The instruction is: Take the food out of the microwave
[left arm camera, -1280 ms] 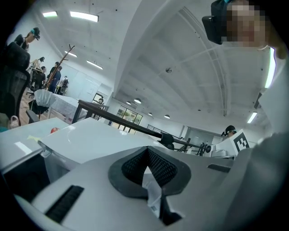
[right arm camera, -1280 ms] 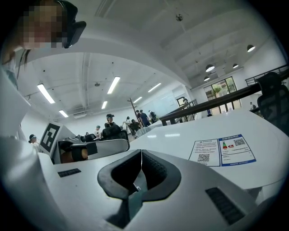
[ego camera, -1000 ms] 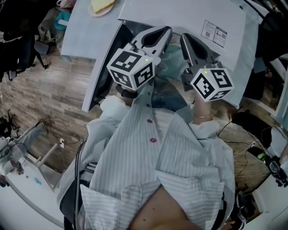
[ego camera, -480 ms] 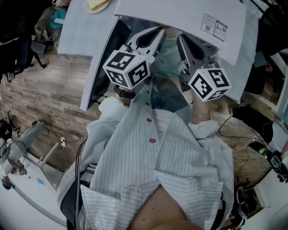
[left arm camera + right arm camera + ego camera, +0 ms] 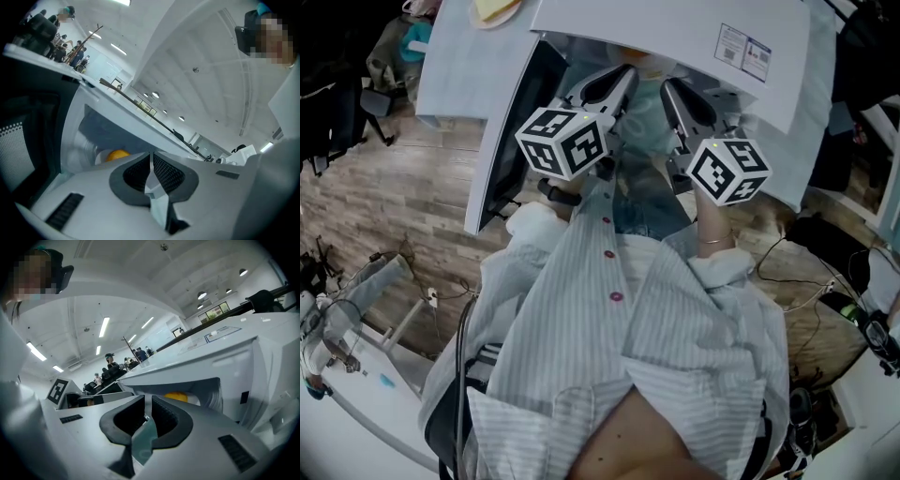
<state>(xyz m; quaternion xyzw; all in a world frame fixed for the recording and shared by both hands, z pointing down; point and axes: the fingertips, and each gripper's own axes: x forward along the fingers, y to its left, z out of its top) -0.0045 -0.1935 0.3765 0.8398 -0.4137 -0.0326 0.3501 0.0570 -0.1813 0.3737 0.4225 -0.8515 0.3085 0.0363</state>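
Left gripper point(image 5: 623, 73), closed and empty, and right gripper point(image 5: 668, 87), jaws opening empty, have neared the open microwave point(image 5: 675, 28).

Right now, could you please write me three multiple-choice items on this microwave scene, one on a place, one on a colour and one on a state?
1. Where about the microwave is the food seen in both gripper views? A on top; B inside; C underneath.
2. What colour is that food? A green; B red; C yellow-orange.
3. How is the microwave's door? A swung open; B shut; C removed.
Answers: 1 B, it lies in the cavity; 2 C, both gripper views show it so; 3 A, the head view shows it swung out to the left.
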